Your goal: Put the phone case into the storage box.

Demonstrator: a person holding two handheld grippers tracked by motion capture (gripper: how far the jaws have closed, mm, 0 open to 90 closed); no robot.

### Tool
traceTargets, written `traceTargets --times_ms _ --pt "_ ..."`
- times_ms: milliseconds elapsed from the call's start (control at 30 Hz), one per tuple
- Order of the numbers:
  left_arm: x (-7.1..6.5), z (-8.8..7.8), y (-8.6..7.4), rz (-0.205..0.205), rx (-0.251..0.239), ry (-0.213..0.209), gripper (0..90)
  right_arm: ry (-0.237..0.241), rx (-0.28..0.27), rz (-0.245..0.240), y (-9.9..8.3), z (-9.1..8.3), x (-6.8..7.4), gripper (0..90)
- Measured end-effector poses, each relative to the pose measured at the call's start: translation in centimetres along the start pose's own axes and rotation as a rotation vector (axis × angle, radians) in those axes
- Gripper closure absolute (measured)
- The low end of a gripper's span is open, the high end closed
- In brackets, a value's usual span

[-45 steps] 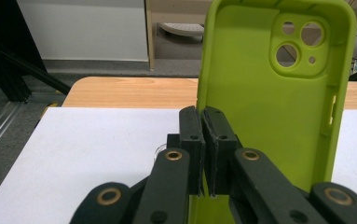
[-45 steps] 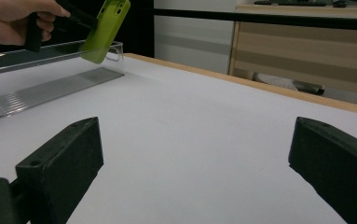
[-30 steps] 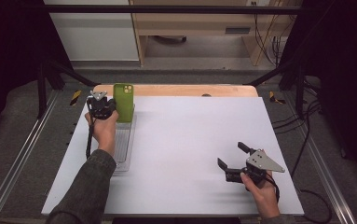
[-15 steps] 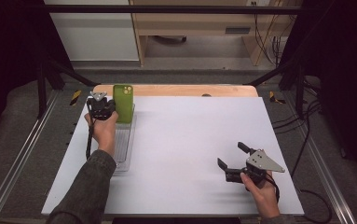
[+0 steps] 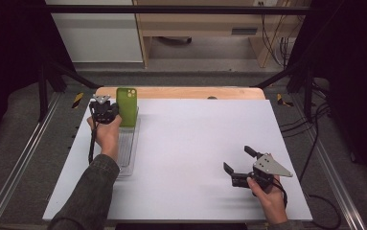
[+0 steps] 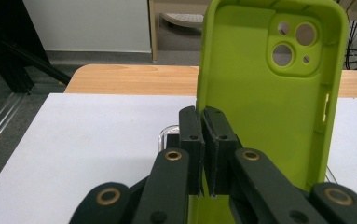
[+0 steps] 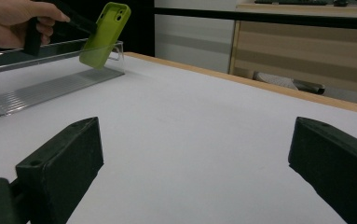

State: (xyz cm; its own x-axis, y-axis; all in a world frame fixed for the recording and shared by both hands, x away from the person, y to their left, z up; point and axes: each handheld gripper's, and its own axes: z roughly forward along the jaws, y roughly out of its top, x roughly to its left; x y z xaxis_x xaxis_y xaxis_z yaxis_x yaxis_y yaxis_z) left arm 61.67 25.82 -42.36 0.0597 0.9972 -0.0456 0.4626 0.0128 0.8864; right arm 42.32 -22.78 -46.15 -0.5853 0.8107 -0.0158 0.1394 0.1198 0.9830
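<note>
Left gripper (image 6: 203, 135) clamped on edge of green phone case (image 6: 269, 93), held above clear tray (image 5: 126, 148). Right gripper (image 5: 238, 165) spread wide, empty, low over white counter (image 5: 195, 134).

High view looks forward and down over the whole table (image 5: 195, 143). Left gripper view sits tight on the green phone case (image 6: 269, 93), facing the far edge. Right gripper view rides low near the right edge, looking across at that same case (image 7: 105, 33) by the far left corner.
</note>
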Motion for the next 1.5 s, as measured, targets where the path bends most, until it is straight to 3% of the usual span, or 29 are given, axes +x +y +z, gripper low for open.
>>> traceTargets --times_ms 367,467,600,800,1000,1233,1500 --pt "0.1 0.1 0.0 -0.009 0.018 -0.01 83.9 0.0 0.0 -0.001 0.0 0.0 0.0 3.3" --pt "0.1 0.0 0.1 -0.033 0.013 -0.015 71.4 -0.001 0.002 -0.004 0.0 0.0 0.0 3.3" --pt "0.1 -0.7 0.4 -0.025 -0.005 -0.019 57.2 -0.002 0.001 -0.003 0.0 0.0 0.0 3.2" --pt "-0.3 -2.3 1.1 0.002 -0.059 -0.082 44.7 -0.002 0.002 -0.006 0.0 0.1 0.1 3.2" --pt "-0.7 -3.7 1.6 0.087 -0.113 -0.124 33.9 -0.004 0.002 -0.008 0.0 0.0 0.1 3.2" --pt "-0.9 -4.9 2.0 0.078 -0.14 -0.204 25.2 -0.005 0.002 -0.01 0.0 0.0 0.1 3.2" --pt "-0.7 -5.7 2.1 0.089 -0.137 -0.227 21.3 -0.008 0.0 -0.01 0.1 -0.1 0.0 3.2"
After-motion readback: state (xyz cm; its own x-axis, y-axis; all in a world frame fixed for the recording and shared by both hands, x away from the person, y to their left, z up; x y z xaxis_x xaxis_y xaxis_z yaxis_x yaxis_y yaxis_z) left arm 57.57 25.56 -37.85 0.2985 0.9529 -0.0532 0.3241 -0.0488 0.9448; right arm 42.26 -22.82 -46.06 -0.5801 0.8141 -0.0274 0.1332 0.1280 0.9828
